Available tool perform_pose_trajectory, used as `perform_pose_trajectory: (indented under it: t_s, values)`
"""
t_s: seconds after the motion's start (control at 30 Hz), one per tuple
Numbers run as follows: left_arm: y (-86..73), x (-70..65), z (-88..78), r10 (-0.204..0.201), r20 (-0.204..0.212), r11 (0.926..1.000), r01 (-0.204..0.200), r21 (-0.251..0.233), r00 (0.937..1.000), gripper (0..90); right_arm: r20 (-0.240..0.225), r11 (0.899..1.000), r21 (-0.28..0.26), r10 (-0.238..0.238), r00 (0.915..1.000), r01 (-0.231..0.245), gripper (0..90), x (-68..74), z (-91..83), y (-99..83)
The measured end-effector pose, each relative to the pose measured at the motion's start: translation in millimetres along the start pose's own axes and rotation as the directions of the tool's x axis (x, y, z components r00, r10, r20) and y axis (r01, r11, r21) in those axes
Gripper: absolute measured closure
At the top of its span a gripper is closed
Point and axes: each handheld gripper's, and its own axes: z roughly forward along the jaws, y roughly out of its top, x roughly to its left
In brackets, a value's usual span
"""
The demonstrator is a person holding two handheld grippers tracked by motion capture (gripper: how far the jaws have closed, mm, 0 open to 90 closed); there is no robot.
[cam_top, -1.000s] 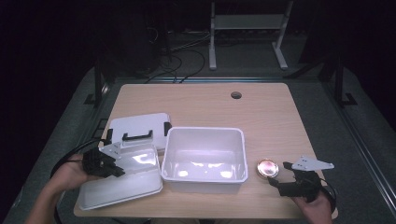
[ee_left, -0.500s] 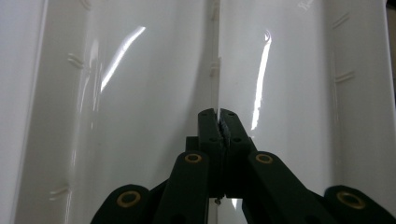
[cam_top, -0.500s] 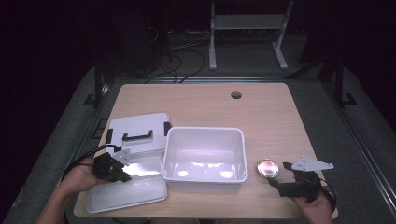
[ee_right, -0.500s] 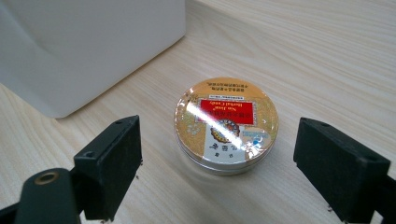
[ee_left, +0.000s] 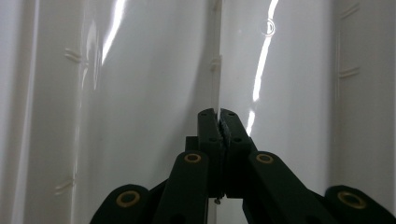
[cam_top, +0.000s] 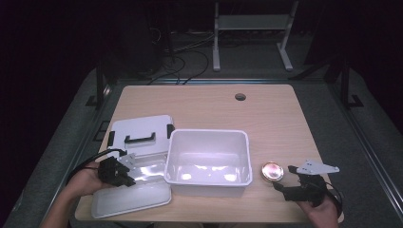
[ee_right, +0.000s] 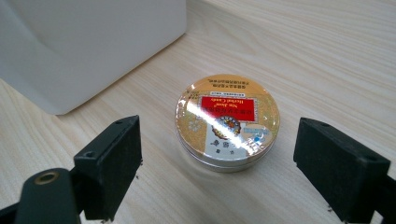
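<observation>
Wooden table, dark room; our left gripper clenches the clear lid at the front-left corner; right gripper released around the tin.

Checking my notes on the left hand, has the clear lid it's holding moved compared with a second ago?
Yes. The clear lid, pinched in the left gripper, has slid right along the table's front edge, and its right end now reaches the white bin.

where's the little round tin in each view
High view: the round tin lies on the table, just right of the white tub, ahead of the right gripper.
Right gripper view: the tin sits centre, between the open jaws and apart from both.
Left gripper view: not in it.
Shared landmark: the white tub, upper left in the right gripper view.
</observation>
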Motion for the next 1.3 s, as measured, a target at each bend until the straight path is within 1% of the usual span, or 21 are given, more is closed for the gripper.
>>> perform_pose_trajectory:
  t_s: [0.2, 0.33, 0.4, 0.57, 0.6, 0.67, 0.7, 0.73, 0.8, 0.83, 0.9, 0.93, 0.97, 1.0, 1.03, 1.07, 1.1, 1.13, 1.17, 1.23, 1.3]
  values:
    - [-2.2, -0.6, -8.2, -0.005, -0.004, 0.9995, 0.005, -0.031, 1.0, 85.5, -0.006, 0.999, 0.03, -0.017, 0.9998, 0.017, 14.7, 2.4, 3.3, 1.3]
    - [-1.6, -3.2, -20.2, -0.021, -0.013, 0.9956, 0.02, -0.091, 0.9997, 79.9, -0.01, 0.997, 0.066, -0.035, 0.9993, 0.036, 14.6, 2.4, 3.7, 2.5]
    - [-0.4, -5.6, -26.4, -0.027, -0.03, 0.9913, 0.023, -0.129, 0.9992, 75.9, -0.016, 0.995, 0.091, -0.04, 0.9991, 0.042, 14.6, 1.5, 3.1, 4.3]
    - [2.7, -11.4, -38.4, -0.069, -0.067, 0.9731, 0.052, -0.224, 0.9954, 63.8, -0.027, 0.991, 0.121, -0.051, 0.9983, 0.054, 14.3, -3.9, 0.9, 10.5]
    - [3.2, -12.1, -41.0, -0.076, -0.079, 0.9698, 0.055, -0.237, 0.994, 59.1, -0.029, 0.989, 0.134, -0.056, 0.998, 0.06, 14.2, -6.5, -0.4, 14.1]
    - [4.1, -15.8, -46.2, -0.092, -0.096, 0.9602, 0.063, -0.272, 0.9912, 57.3, -0.031, 0.988, 0.14, -0.055, 0.998, 0.059, 14.1, -7.6, -1.2, 16.0]
    - [4.4, -17.7, -50.3, -0.109, -0.107, 0.9523, 0.073, -0.296, 0.9882, 54.0, -0.032, 0.988, 0.143, -0.057, 0.9978, 0.061, 14.1, -8.6, -1.9, 17.9]
    - [4.6, -18.7, -52.7, -0.122, -0.115, 0.9474, 0.081, -0.31, 0.9859, 51.1, -0.036, 0.987, 0.148, -0.061, 0.9975, 0.066, 14.1, -10.0, -2.9, 20.1]
    - [4.5, -25.0, -62.4, -0.149, -0.157, 0.93, 0.084, -0.358, 0.9763, 46.7, -0.038, 0.985, 0.157, -0.066, 0.9971, 0.072, 14.1, -13.5, -4.3, 23.5]
    - [4.5, -25.0, -62.4, -0.149, -0.157, 0.93, 0.084, -0.358, 0.9763, 43.9, -0.038, 0.985, 0.157, -0.066, 0.9971, 0.072, 14.1, -13.5, -4.3, 23.5]
    - [3.7, -30.7, -68.3, -0.177, -0.184, 0.9127, 0.091, -0.398, 0.9668, 40.7, -0.04, 0.984, 0.161, -0.065, 0.9971, 0.07, 14.1, -15.9, -4.7, 25.0]
    - [3.1, -34.4, -71.4, -0.188, -0.193, 0.9027, 0.092, -0.42, 0.963, 37.5, -0.042, 0.984, 0.164, -0.064, 0.9971, 0.07, 14.1, -17.0, -4.9, 25.6]
    - [1.4, -41.1, -76.9, -0.214, -0.208, 0.8758, 0.093, -0.474, 0.9543, 35.0, -0.047, 0.983, 0.17, -0.065, 0.9968, 0.072, 14.1, -18.6, -4.8, 26.6]
    - [0.7, -44.4, -79.1, -0.235, -0.205, 0.8589, 0.105, -0.501, 0.9501, 32.6, -0.05, 0.982, 0.172, -0.065, 0.9967, 0.072, 14.1, -18.9, -4.9, 26.8]
    - [0.7, -44.4, -79.1, -0.235, -0.205, 0.8589, 0.105, -0.501, 0.9501, 30.3, -0.05, 0.982, 0.172, -0.065, 0.9967, 0.072, 14.1, -18.9, -4.9, 26.8]
    - [-0.4, -50.8, -81.4, -0.266, -0.215, 0.8407, 0.117, -0.529, 0.9395, 28.0, -0.059, 0.981, 0.178, -0.06, 0.9964, 0.07, 14.2, -19.8, -4.4, 27.8]
    - [-0.4, -50.8, -81.4, -0.266, -0.215, 0.8407, 0.117, -0.529, 0.9395, 27.1, -0.059, 0.981, 0.178, -0.06, 0.9964, 0.07, 14.2, -19.8, -4.4, 27.8]
    - [-0.7, -54.4, -81.7, -0.276, -0.213, 0.8318, 0.122, -0.542, 0.9373, 27.1, -0.063, 0.981, 0.181, -0.06, 0.9962, 0.071, 14.1, -19.9, -4.0, 28.2]
    - [-0.7, -56.8, -81.2, -0.276, -0.211, 0.8291, 0.121, -0.546, 0.9379, 25.6, -0.072, 0.979, 0.193, -0.054, 0.996, 0.067, 14.2, -19.7, -3.3, 29.0]
    - [-0.6, -61.4, -80.0, -0.281, -0.218, 0.8335, 0.125, -0.538, 0.9348, 23.6, -0.08, 0.976, 0.204, -0.063, 0.9948, 0.078, 14.1, -19.5, -2.0, 30.2]
    - [-0.4, -65.1, -77.3, -0.279, -0.216, 0.8322, 0.123, -0.541, 0.9357, 20.7, -0.084, 0.972, 0.215, -0.074, 0.9937, 0.091, 14.2, -18.7, -1.1, 32.3]
